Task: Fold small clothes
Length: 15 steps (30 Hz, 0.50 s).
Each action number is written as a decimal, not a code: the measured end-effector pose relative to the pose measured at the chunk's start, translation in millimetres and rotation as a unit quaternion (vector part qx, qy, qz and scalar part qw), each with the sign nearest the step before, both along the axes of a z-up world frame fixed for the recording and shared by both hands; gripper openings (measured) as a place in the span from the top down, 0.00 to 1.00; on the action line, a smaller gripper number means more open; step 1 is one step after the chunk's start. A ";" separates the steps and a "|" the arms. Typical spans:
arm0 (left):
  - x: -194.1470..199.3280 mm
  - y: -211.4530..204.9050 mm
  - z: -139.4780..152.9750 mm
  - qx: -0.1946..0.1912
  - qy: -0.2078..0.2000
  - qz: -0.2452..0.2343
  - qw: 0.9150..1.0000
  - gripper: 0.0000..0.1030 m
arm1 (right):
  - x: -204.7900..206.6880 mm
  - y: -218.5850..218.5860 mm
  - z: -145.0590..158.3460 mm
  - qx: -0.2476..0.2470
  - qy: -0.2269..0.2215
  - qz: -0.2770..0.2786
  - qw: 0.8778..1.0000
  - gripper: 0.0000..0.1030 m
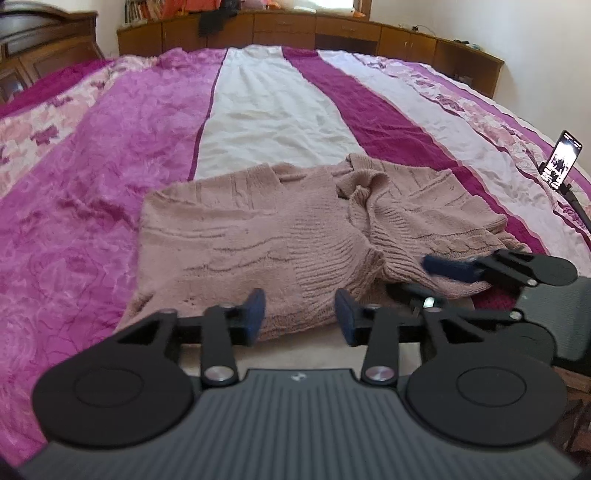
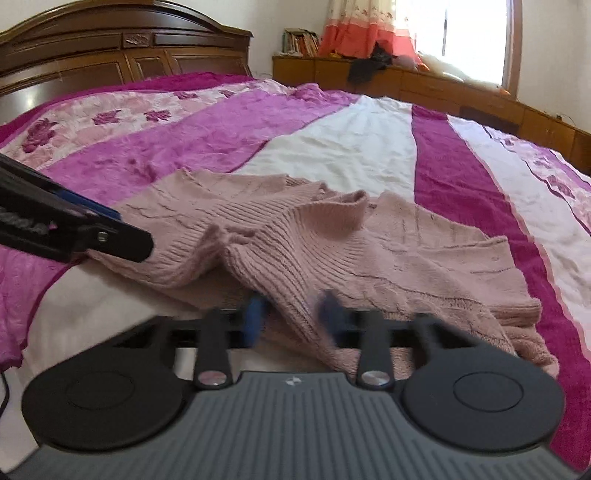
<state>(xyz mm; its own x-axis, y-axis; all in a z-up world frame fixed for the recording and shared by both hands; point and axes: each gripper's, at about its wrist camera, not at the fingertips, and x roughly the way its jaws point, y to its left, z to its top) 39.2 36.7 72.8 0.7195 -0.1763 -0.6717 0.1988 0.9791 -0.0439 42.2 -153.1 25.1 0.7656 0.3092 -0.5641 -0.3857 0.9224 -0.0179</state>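
Left wrist view: the sweater (image 1: 266, 236), a dusty-pink knit, lies on the bedspread (image 1: 92, 184) with its near hem at the bed's front edge. Its left part lies flat; toward the right the knit is bunched into a raised ridge, with a ribbed fold rumpled above it. The left gripper (image 1: 300, 318) hovers at the sweater's near hem, its blue-padded fingers (image 1: 255, 314) spread apart with only knit showing behind the gap, nothing pinched. To the right of the sweater's ridge the right gripper (image 1: 454, 269) reaches in from the side, its blue pad lying on the ribbed knit; from here I cannot tell whether it pinches the cloth. A phone (image 1: 563, 157) stands on a holder at the bedspread's right edge, well apart from the sweater. A wooden cabinet (image 1: 332, 33) runs along the wall beyond the bed.

Right wrist view: the sweater (image 2: 424, 243) spreads across the bedspread (image 2: 184, 147), and a ribbed fold of it drapes down between the right gripper's (image 2: 293, 317) fingers (image 2: 255, 317). The fingers are blurred and stand somewhat apart with knit in the gap; I cannot tell whether they press it. The left gripper (image 2: 122, 229) comes in from the left, its tip touching the sweater's left edge. The headboard (image 2: 122, 48) rises behind the bedspread, and a curtain (image 2: 365, 29) hangs beyond the cabinet (image 2: 406, 81).
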 end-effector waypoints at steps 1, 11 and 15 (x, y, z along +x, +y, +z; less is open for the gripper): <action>-0.6 -1.3 0.6 0.002 -0.002 -0.004 1.000 0.56 | 1.2 -2.8 1.0 0.011 0.001 -0.004 1.000 0.84; 5.2 -25.8 -15.1 0.024 0.004 -0.048 0.999 0.55 | 8.1 -21.0 9.9 0.055 0.007 -0.026 0.998 0.90; 7.5 -43.6 -27.0 0.066 -0.013 -0.065 0.996 0.54 | 9.5 -22.8 12.2 0.058 0.004 -0.030 0.998 0.90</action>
